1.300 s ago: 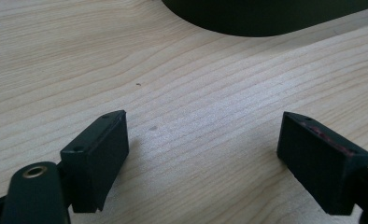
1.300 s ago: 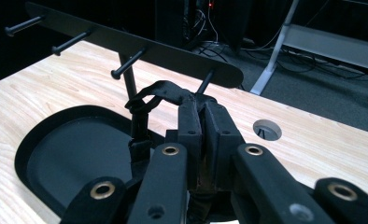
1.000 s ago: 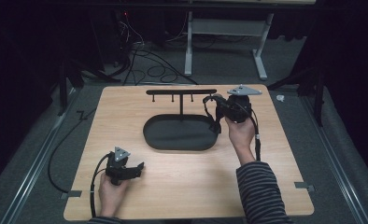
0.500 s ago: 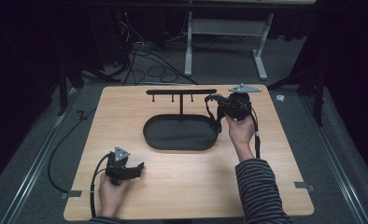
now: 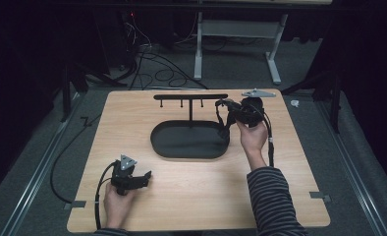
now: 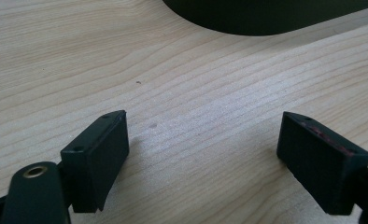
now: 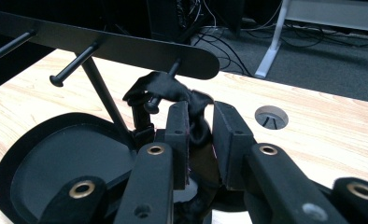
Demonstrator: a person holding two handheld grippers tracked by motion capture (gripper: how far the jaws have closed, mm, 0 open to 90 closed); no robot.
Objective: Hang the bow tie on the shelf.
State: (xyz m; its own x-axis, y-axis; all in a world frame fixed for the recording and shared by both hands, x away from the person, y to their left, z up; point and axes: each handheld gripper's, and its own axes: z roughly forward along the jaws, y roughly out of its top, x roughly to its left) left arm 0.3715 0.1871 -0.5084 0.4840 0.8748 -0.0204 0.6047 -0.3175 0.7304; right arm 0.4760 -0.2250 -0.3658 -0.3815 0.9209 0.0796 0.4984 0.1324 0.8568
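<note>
A black stand has a hook bar [image 5: 190, 97] over an oval tray [image 5: 189, 140] at the middle of the table. A black strap [image 7: 166, 88] is looped over the bar's rightmost peg [image 7: 150, 106] and hangs down [image 5: 223, 120] at the tray's right end. My right gripper [image 7: 201, 126] sits at the strap [image 5: 228, 109]. Its jaws have just been opening, and the strap lies between them with a gap on the right side. My left gripper [image 5: 145, 176] rests at the table's front left, open with nothing between its fingers [image 6: 205, 149].
The wooden table [image 5: 290, 162] has a cable hole [image 7: 272, 116] near its far right corner. Two more pegs [image 7: 74, 63] stick out from the bar. Beyond the table's far edge stand a desk frame [image 5: 275, 54] and loose cables [image 5: 152, 59].
The right gripper's jaws have parted slightly around the strap at the rightmost peg. The left gripper has kept still.
</note>
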